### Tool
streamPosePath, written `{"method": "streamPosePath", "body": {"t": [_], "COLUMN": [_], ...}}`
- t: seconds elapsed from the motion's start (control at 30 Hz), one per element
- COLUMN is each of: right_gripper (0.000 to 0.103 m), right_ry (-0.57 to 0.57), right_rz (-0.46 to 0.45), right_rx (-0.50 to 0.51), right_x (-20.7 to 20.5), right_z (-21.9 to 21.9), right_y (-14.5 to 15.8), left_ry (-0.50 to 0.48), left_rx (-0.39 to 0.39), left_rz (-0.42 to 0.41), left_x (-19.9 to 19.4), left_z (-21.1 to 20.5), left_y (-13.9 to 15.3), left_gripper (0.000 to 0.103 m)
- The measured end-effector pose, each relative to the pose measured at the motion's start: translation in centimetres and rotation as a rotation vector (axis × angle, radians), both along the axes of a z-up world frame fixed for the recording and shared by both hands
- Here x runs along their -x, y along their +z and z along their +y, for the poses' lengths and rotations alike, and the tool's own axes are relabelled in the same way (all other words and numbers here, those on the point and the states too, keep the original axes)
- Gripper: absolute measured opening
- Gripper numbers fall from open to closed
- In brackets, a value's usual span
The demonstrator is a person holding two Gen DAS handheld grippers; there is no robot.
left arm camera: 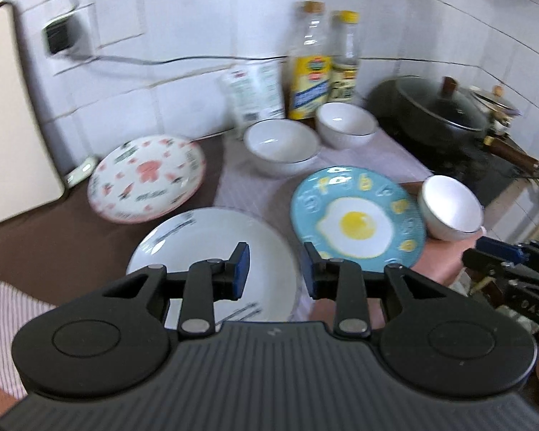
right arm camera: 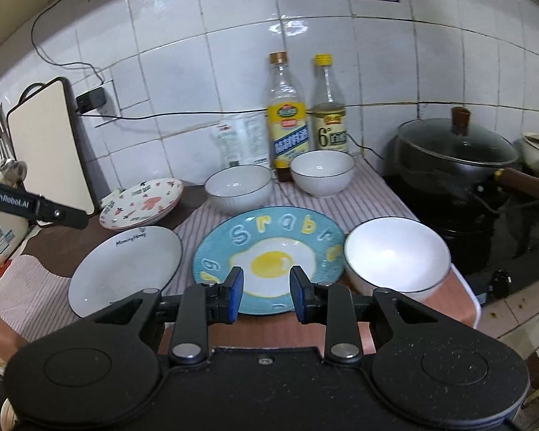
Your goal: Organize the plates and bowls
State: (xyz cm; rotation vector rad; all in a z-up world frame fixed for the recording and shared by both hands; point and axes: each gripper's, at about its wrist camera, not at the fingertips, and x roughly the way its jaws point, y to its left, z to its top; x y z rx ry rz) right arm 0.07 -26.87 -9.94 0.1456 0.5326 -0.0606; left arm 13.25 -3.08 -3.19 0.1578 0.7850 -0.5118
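Note:
A blue plate with a fried-egg picture (right arm camera: 269, 248) (left arm camera: 355, 215) lies mid-counter. A plain white plate (right arm camera: 125, 269) (left arm camera: 212, 248) lies left of it, and a pink-patterned plate (right arm camera: 142, 203) (left arm camera: 147, 177) lies further back left. Three white bowls stand around: one to the right of the blue plate (right arm camera: 395, 255) (left arm camera: 449, 206), two at the back (right arm camera: 239, 186) (right arm camera: 321, 172) (left arm camera: 280, 143) (left arm camera: 345, 122). My left gripper (left arm camera: 275, 273) is open and empty above the white plate's right edge. My right gripper (right arm camera: 264, 292) is open and empty above the blue plate's near edge.
Two bottles (right arm camera: 287, 118) (right arm camera: 328, 115) and a white packet (right arm camera: 239, 140) stand against the tiled wall. A lidded black pot (right arm camera: 456, 154) sits on the stove at right. A cutting board (right arm camera: 46, 143) leans at left. A striped cloth (right arm camera: 363, 197) covers the counter.

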Motion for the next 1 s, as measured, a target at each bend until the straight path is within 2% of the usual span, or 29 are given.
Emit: {"method": "streamPosePath", "body": {"t": [0.17, 0.27, 0.47, 0.63, 0.77, 1.0], "right_gripper": [0.038, 0.041, 0.045, 0.047, 0.049, 0.049], "right_ry": [-0.001, -0.007, -0.038, -0.077, -0.096, -0.109], "right_rz": [0.012, 0.016, 0.035, 0.051, 0.042, 0.045], "right_rx": [-0.009, -0.027, -0.047, -0.073, -0.089, -0.123], "right_x": [-0.7, -1.3, -3.4, -5.1, -6.1, -7.2], "right_z": [-1.1, -1.6, -2.5, -3.2, -3.2, -3.3], "right_y": [-1.4, -2.7, -5.8, -8.0, -8.7, -9.2], "left_ry": [-0.067, -0.092, -0.14, -0.186, -0.2, -0.199], "left_rx": [-0.027, -0.051, -0.093, -0.135, -0.158, -0.144], "left_rz": [-0.005, 0.004, 0.032, 0.02, 0.004, 0.083], "left_x": [-0.4, -1.5, -4.5, -7.2, -9.3, -13.1], "left_z": [-3.0, -4.3, -6.2, -7.7, -8.8, -10.3], "left_y": [-0.4, -1.6, -4.2, -6.3, -8.1, -11.4], "left_gripper": [0.036, 0.04, 0.041, 0.045, 0.045, 0.045]}}
